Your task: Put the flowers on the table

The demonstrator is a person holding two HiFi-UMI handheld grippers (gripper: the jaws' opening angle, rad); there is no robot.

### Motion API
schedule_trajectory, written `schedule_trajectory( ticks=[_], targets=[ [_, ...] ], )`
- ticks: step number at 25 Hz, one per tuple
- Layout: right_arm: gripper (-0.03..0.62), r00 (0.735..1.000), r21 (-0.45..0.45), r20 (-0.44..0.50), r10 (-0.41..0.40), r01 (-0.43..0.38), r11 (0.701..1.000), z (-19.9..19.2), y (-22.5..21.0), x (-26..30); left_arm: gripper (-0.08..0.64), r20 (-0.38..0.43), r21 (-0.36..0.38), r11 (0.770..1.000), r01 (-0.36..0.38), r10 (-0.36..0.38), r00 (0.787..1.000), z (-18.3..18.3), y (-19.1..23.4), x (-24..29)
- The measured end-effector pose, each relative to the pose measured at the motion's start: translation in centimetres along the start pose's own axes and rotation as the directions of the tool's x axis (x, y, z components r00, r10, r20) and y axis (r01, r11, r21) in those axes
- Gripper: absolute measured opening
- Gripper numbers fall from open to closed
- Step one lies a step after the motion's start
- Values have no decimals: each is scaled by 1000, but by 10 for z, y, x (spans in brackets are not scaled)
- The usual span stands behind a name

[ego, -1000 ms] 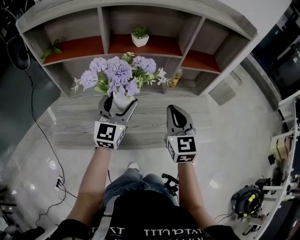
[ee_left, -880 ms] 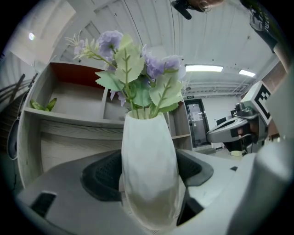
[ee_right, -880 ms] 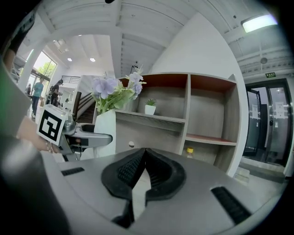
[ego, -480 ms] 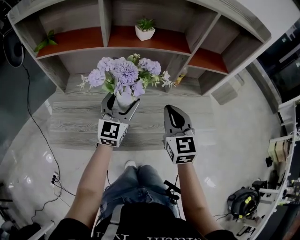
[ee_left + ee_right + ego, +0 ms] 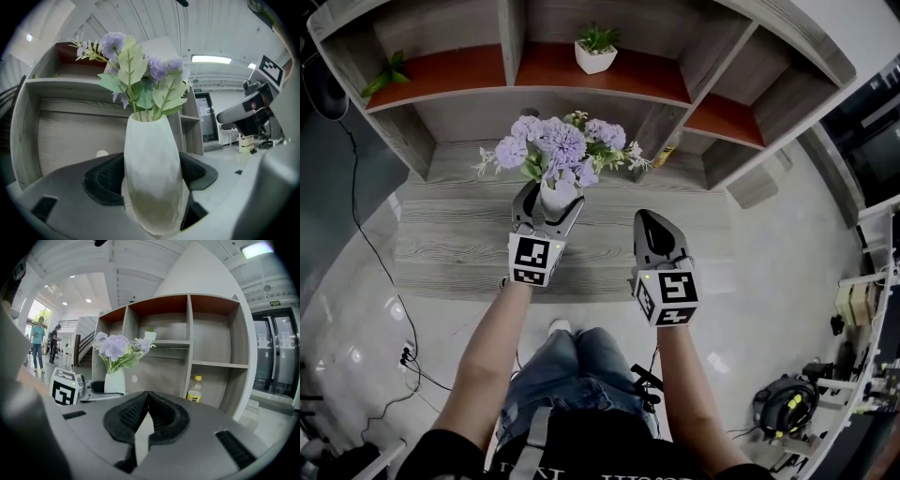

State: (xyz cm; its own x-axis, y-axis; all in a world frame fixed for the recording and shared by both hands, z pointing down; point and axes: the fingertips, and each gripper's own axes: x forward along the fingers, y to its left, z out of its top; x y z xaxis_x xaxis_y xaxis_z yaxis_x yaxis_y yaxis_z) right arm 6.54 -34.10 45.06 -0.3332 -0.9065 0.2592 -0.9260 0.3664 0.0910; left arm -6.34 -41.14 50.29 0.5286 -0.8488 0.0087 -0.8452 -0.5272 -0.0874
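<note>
A white vase (image 5: 555, 195) of purple flowers (image 5: 560, 143) is held upright over the grey wooden table (image 5: 450, 244), in front of the shelf unit. My left gripper (image 5: 548, 199) is shut on the vase, its black pads (image 5: 105, 176) pressing both sides of the vase's belly (image 5: 152, 176). The flowers (image 5: 140, 70) rise above the jaws in the left gripper view. My right gripper (image 5: 652, 223) hovers to the right of the vase with jaws shut and nothing between them (image 5: 146, 401). From the right gripper view, the vase (image 5: 114, 380) stands off to the left.
A wooden shelf unit (image 5: 516, 37) stands behind the table, with a small potted plant (image 5: 596, 49) on its orange upper shelf and a yellow-capped bottle (image 5: 667, 152) in a lower right compartment. A green sprig (image 5: 386, 75) lies at the upper left. Cables trail on the glossy floor at left.
My left gripper has carried the vase a little to the right and forward. The right gripper has stayed about level beside it, still shut.
</note>
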Motion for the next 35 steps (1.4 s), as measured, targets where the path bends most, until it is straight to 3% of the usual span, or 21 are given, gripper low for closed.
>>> schedule_trajectory(
  ticks=[18,35],
  targets=[
    [15,999,33,-51,7,-5,999,-42,-4,-5,367,-17,40,999,34,-33,999,-35,-28,9],
    [15,998,62,-31,52,-50,997,-31,19,0,368,-100,15,999,44,-42,994,-44,-28,11]
  ],
)
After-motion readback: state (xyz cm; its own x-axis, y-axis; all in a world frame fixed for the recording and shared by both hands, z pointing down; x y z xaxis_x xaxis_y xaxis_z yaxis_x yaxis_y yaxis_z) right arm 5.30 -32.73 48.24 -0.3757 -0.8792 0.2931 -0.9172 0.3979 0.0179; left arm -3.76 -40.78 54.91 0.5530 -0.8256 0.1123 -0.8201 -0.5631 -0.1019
